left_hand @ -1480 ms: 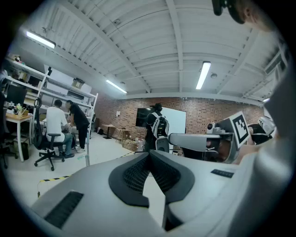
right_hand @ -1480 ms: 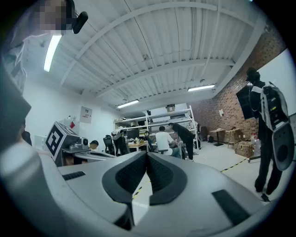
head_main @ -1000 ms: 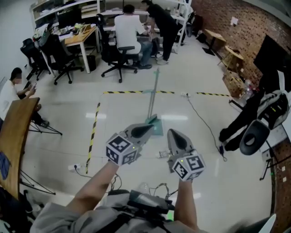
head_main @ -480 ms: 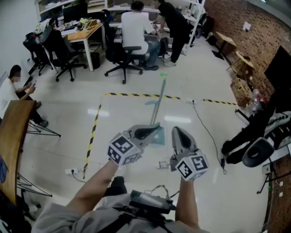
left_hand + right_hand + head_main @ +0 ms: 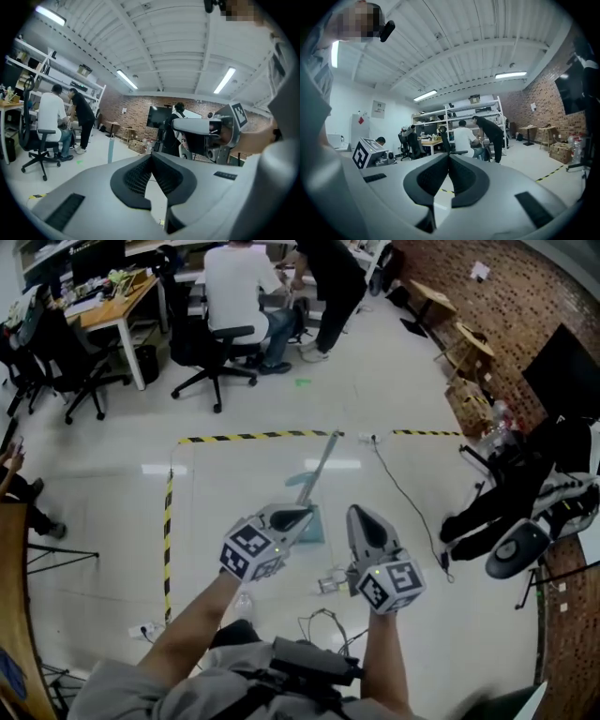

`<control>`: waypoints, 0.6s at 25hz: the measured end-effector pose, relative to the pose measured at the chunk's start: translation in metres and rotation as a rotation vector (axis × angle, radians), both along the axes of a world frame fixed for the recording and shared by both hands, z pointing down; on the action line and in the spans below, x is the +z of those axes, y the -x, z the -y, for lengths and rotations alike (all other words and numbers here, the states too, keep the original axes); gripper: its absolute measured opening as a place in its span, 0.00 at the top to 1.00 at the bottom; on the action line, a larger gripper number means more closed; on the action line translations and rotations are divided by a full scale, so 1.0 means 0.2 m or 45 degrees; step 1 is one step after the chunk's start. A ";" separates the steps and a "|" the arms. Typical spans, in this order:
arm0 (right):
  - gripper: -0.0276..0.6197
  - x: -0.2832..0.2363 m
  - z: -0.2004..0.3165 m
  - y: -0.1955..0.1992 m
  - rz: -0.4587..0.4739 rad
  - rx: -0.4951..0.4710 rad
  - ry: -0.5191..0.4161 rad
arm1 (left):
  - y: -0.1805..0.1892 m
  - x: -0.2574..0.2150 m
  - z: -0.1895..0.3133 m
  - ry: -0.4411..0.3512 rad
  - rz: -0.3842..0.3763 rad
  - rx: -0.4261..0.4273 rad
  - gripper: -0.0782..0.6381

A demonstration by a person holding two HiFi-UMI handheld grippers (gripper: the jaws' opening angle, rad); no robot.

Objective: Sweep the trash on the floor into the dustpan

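Taped floor (image 5: 112, 512) carried the teal dustpan (image 5: 311, 529) at 12 o'clock from the wearer, handle leaning toward 1 o'clock, while 2 grippers, left (image 5: 305, 514) and right (image 5: 357, 512), both clenched and empty, flanked a pale scrap (image 5: 326, 584) at the pan's 6 o'clock.

Bright ceiling strip lights (image 5: 125, 79) glare off the glossy floor (image 5: 244, 468); fisheye distortion bends and darkens every frame's edges.
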State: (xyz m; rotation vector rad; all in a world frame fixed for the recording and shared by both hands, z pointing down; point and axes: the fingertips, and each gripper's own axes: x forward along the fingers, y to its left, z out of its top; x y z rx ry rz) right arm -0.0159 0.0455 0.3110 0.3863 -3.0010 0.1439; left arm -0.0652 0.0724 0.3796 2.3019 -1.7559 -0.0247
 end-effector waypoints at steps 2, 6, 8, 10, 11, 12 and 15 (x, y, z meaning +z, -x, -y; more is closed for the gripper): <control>0.96 0.02 0.07 0.05 -0.026 0.042 0.009 | 0.06 0.03 0.07 0.018 -0.017 0.023 0.89; 0.96 0.12 0.17 0.14 -0.072 0.070 0.046 | 0.16 0.14 0.19 0.076 -0.014 0.026 0.89; 0.96 0.18 0.25 0.19 -0.088 0.069 0.066 | 0.22 0.18 0.26 0.098 -0.005 0.017 0.89; 0.96 0.22 0.36 0.26 -0.078 0.070 0.092 | 0.28 0.23 0.36 0.121 0.018 0.021 0.89; 0.96 0.23 0.42 0.28 -0.062 0.071 0.108 | 0.30 0.26 0.40 0.135 0.035 0.023 0.89; 0.96 0.25 0.47 0.30 -0.044 0.071 0.126 | 0.32 0.30 0.45 0.153 0.053 0.020 0.89; 0.96 0.30 0.60 0.33 -0.020 0.053 0.161 | 0.35 0.46 0.57 0.223 0.084 -0.016 0.89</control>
